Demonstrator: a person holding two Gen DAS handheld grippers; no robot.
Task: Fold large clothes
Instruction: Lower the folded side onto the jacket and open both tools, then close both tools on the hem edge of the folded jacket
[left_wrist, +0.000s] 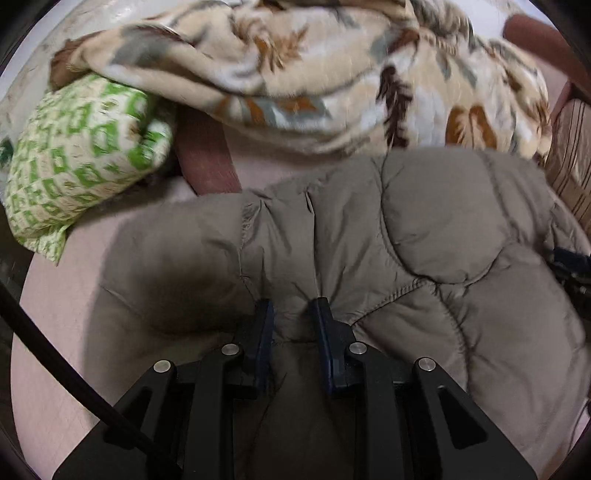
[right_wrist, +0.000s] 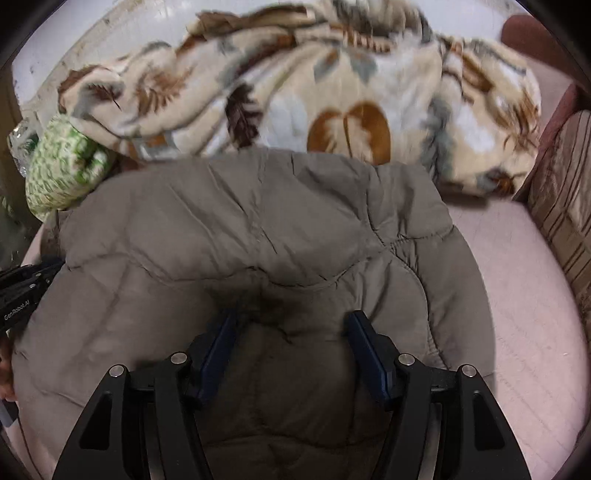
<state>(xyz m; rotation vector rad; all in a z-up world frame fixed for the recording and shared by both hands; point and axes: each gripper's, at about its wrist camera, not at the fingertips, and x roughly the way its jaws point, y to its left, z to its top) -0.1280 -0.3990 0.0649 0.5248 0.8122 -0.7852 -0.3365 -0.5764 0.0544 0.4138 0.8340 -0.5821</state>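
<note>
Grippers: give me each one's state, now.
Left gripper: shut on a fold of the grey-brown puffer jacket.
Right gripper: open, fingers spread over the jacket, holding nothing.

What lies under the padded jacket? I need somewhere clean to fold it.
The padded jacket lies on a pink sheet, which shows around its edges. What is under its middle is covered.

Our left gripper (left_wrist: 292, 308) is matte black, with angular linkage arms, round silver screws (left_wrist: 164, 366) at the pivots and dark blue finger pads (left_wrist: 265, 332). A black cable (left_wrist: 55, 362) crosses its left side. Our right gripper (right_wrist: 291, 325) is built alike, with blue pads (right_wrist: 364, 350).
</note>
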